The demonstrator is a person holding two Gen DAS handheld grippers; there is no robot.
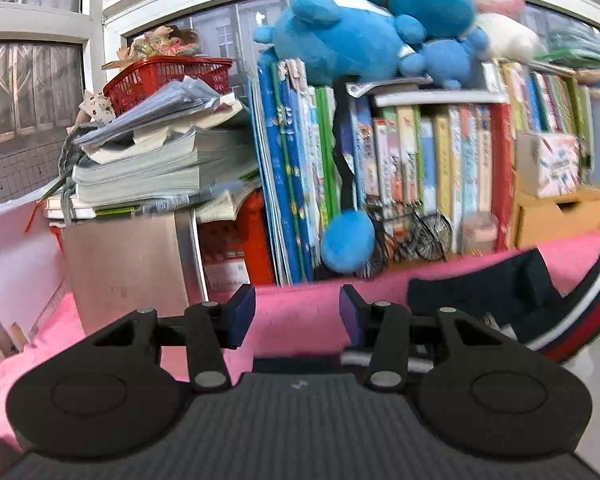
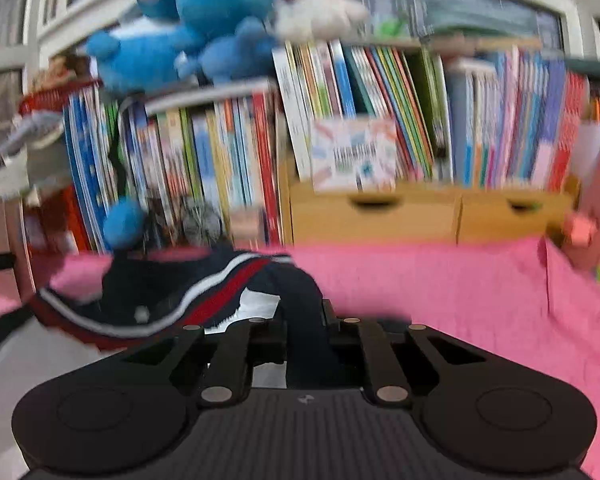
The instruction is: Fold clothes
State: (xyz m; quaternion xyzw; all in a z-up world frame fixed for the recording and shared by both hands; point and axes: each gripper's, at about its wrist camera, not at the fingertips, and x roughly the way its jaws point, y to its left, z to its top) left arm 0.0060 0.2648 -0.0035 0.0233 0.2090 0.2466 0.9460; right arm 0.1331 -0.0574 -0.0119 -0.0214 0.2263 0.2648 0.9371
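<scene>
The navy garment [image 2: 148, 300], with its white and red stripes, lies on the pink blanket [image 2: 440, 280]. In my right wrist view it spreads from about nine o'clock in toward centre, and a dark fold of it runs straight down between the fingers of my right gripper [image 2: 304, 320]. Those jaws are drawn close and pinching that fold. In my left wrist view the same garment [image 1: 500, 296] sits at about three o'clock, well off to the side of my left gripper [image 1: 298, 312], whose jaws stand spread with nothing between the pads, only pink blanket beyond.

I judge I am mid-fold, carrying one edge with the right hand. To do it well I would keep the pinch firm, draw the cloth across low and flat so the stripes line up, and bring the free left gripper onto the far edge to hold it down or smooth it. The right view is blurred, so I cannot tell how much cloth is caught.

The blanket covers the work surface and wrinkles. Behind, at twelve o'clock, stand packed picture books [image 1: 420, 160], blue plush toys [image 1: 360, 28], a red basket [image 1: 168, 80] on stacked papers, and wooden drawers [image 2: 420, 216].
</scene>
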